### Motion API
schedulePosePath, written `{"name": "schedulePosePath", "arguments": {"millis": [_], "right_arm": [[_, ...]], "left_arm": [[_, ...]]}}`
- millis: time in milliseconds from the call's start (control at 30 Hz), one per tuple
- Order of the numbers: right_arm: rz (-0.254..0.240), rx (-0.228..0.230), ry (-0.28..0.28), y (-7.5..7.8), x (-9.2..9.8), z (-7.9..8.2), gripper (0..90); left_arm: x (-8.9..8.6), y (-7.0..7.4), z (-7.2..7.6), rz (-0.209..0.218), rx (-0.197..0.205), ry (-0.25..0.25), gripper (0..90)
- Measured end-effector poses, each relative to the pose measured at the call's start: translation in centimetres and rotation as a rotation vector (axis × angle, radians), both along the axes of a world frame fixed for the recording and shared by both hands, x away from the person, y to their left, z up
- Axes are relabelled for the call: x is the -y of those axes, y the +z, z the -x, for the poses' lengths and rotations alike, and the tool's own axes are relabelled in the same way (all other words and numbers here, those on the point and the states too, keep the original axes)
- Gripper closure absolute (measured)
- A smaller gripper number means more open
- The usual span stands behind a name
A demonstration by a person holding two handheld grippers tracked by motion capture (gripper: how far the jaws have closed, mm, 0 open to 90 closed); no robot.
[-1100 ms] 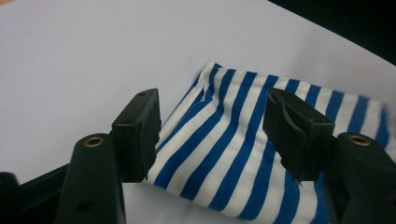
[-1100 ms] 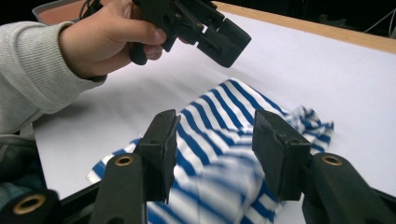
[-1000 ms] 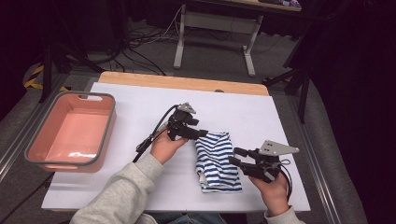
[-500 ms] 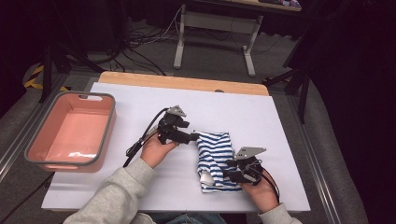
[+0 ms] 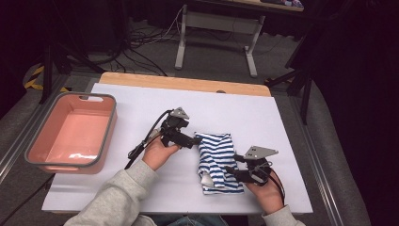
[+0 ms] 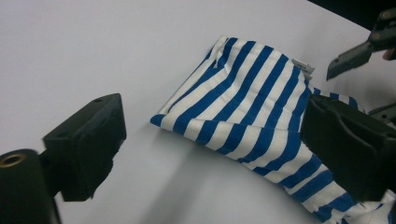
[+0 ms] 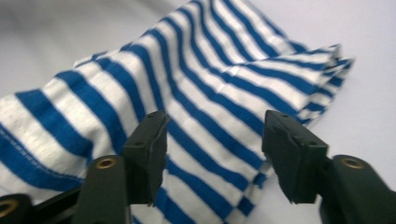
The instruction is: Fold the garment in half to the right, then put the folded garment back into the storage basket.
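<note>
Pink tub on the white bench

The tub (image 5: 70,136), grey-rimmed, sits at the bench's (image 5: 282,122) left edge, seemingly empty.

You find no readable text, brand, number or sign here. The small white tag (image 6: 303,65) sewn at the edge of the striped cloth (image 6: 252,107) carries marks too small for you to make out.

Blue-and-white striped cloth (image 5: 217,160) with a small white label. White table (image 5: 263,117), light wood along its far edge. Pink tub (image 5: 70,136), grey rim. Black left claw (image 5: 195,140) and right claw (image 5: 230,170); grey sleeves.
</note>
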State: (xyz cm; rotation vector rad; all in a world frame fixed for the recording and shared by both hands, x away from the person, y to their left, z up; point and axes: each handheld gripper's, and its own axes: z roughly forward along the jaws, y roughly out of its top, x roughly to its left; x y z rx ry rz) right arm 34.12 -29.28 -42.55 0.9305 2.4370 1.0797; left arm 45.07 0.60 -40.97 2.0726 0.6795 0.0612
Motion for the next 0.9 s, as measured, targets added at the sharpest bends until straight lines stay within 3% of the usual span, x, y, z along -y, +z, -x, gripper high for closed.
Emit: {"name": "schedulePosePath", "arguments": {"millis": [100, 133, 233, 300, 400, 533, 633, 700, 900], "right_arm": [[-0.033, 0.024, -0.015, 0.2, 0.7, -0.3, 30.5], [-0.048, 0.037, -0.021, 0.3, 1.2, -0.5, 26.1], [-0.071, 0.047, -0.03, 0.4, 1.7, -0.6, 21.5], [-0.119, 0.065, -0.036, 0.5, 2.5, -0.8, 13.0], [-0.127, 0.073, -0.025, 0.6, 3.2, -0.9, 5.9], [-0.177, 0.08, -0.041, 0.8, 4.0, -1.0, 4.6], [-0.18, 0.107, -0.058, 0.9, 4.6, -1.0, 3.6], [-0.187, 0.136, -0.071, 0.8, 5.1, -1.0, 2.6], [-0.196, 0.17, -0.073, 0.5, 5.6, -1.1, 1.0]], "left_arm": [[0.0, 0.2, 0.1, 0.0, 0.006, 0.0, 3.6], [-0.1, 0.2, 0.1, 0.017, 0.006, -0.014, 2.2], [0.0, 0.3, 0.2, 0.016, 0.02, -0.019, 2.1], [0.2, 0.4, 0.3, 0.019, 0.026, -0.033, 1.8], [0.3, 0.4, 0.5, 0.008, 0.041, -0.038, 0.2], [0.5, 0.4, 0.5, 0.017, 0.035, -0.044, 0.2], [0.7, 0.6, 0.7, -0.004, 0.059, -0.034, 0.1], [0.8, 0.6, 0.7, -0.011, 0.037, -0.036, 0.0], [1.1, 0.5, 0.8, 0.004, 0.05, -0.019, 0.0]]}}
